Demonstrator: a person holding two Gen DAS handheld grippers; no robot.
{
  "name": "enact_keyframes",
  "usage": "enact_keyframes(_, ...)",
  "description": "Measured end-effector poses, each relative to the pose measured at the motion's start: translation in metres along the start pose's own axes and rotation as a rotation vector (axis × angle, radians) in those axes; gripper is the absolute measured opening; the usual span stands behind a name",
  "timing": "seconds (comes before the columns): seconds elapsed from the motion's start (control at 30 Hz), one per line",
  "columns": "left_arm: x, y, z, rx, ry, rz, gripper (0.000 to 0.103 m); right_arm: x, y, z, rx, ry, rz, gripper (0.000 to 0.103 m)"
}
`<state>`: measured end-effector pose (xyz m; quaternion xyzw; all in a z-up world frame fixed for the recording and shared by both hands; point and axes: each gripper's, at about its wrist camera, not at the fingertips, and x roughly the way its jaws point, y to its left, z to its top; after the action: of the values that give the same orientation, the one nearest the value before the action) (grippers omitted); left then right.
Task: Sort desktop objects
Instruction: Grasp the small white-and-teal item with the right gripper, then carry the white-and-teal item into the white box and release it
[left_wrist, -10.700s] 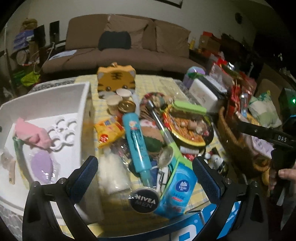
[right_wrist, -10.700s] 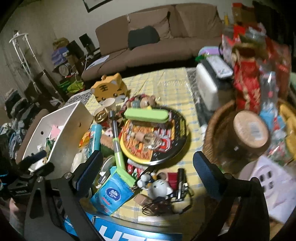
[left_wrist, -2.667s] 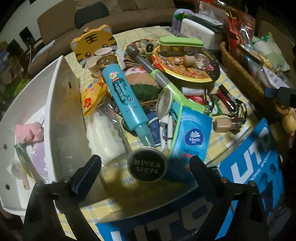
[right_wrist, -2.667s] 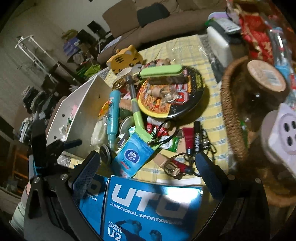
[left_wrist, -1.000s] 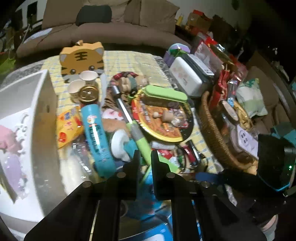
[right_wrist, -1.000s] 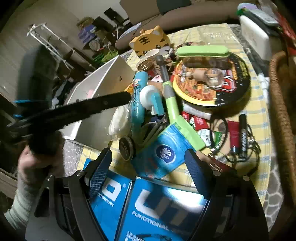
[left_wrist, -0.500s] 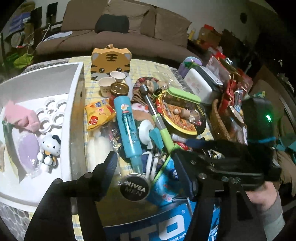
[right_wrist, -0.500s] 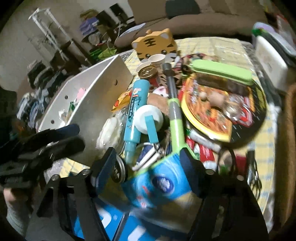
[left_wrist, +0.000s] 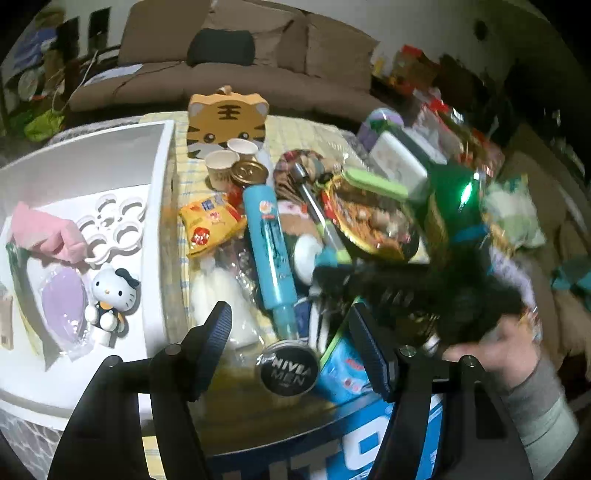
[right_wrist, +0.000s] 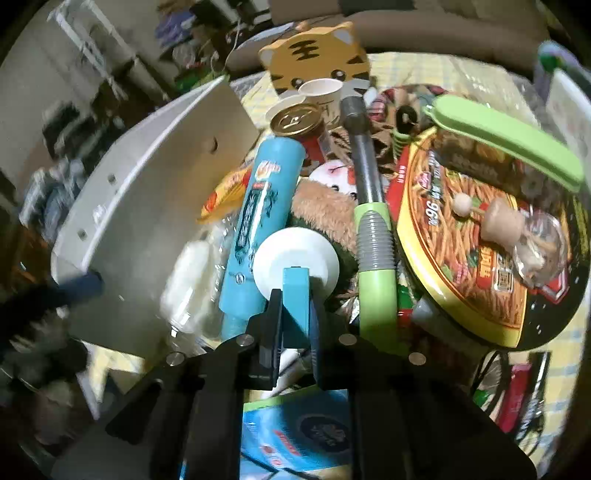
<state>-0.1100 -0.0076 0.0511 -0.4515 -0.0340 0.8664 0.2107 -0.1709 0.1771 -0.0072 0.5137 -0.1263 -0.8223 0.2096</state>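
A white disc (right_wrist: 295, 258) with a teal tab (right_wrist: 295, 291) lies among the clutter, between a teal tube (right_wrist: 266, 206) and a green-handled tool (right_wrist: 373, 236). My right gripper (right_wrist: 295, 314) is closing, and its pads press the teal tab from both sides. In the left wrist view the right gripper (left_wrist: 332, 273) is a dark blur reaching in from the right, held by a hand (left_wrist: 491, 354). My left gripper (left_wrist: 295, 332) is opening and holds nothing; a black NIVEA tin (left_wrist: 288, 365) lies below it. A Hello Kitty figure (left_wrist: 110, 295) stands in the white bin (left_wrist: 162, 177).
The bin also holds a pink cloth (left_wrist: 40, 229) and a white ring piece (left_wrist: 114, 229). A noodle bowl (right_wrist: 480, 229), a tiger-face box (left_wrist: 225, 118), paper cups (left_wrist: 221, 162), a gold can (right_wrist: 295, 118), a yellow packet (left_wrist: 210, 225) and a blue tissue pack (right_wrist: 306, 428) crowd the table.
My left gripper went from shut to open, and the Hello Kitty figure now stands in the bin. My right gripper moved in onto the white disc and closed on its teal tab.
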Motion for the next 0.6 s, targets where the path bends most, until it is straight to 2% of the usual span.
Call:
enact_keyframes(0.1, 0.007, -0.013, -0.007, 0.068, 0.008, 0.031, 0.069, -0.018, -0.006, 0.001, 0.050, -0.039, 0.055, 0.013)
enact_keyframes(0.2, 0.014, -0.028, -0.012, 0.117, -0.001, 0.029, 0.081, -0.040, -0.006, 0.001, 0.087, -0.077, 0.119, 0.013)
enact_keyframes(0.3, 0.013, -0.039, -0.012, 0.136, -0.025, -0.002, 0.081, -0.060, 0.001, 0.000, 0.111, -0.100, 0.186, 0.013)
enact_keyframes(0.37, 0.010, -0.046, -0.010, 0.161, -0.055, 0.028, 0.081, -0.069, 0.009, -0.002, 0.107, -0.099, 0.219, 0.013)
enact_keyframes(0.47, 0.005, -0.051, -0.008, 0.186, -0.085, 0.015, 0.081, -0.079, 0.024, -0.005, 0.078, -0.104, 0.229, 0.013)
enact_keyframes(0.5, 0.004, -0.050, -0.008, 0.182, -0.090, 0.000, 0.078, -0.081, 0.028, -0.006, 0.069, -0.104, 0.232, 0.013)
enact_keyframes(0.6, 0.006, -0.046, -0.006, 0.173, -0.070, -0.022, 0.051, -0.089, 0.037, -0.008, 0.048, -0.106, 0.248, 0.013)
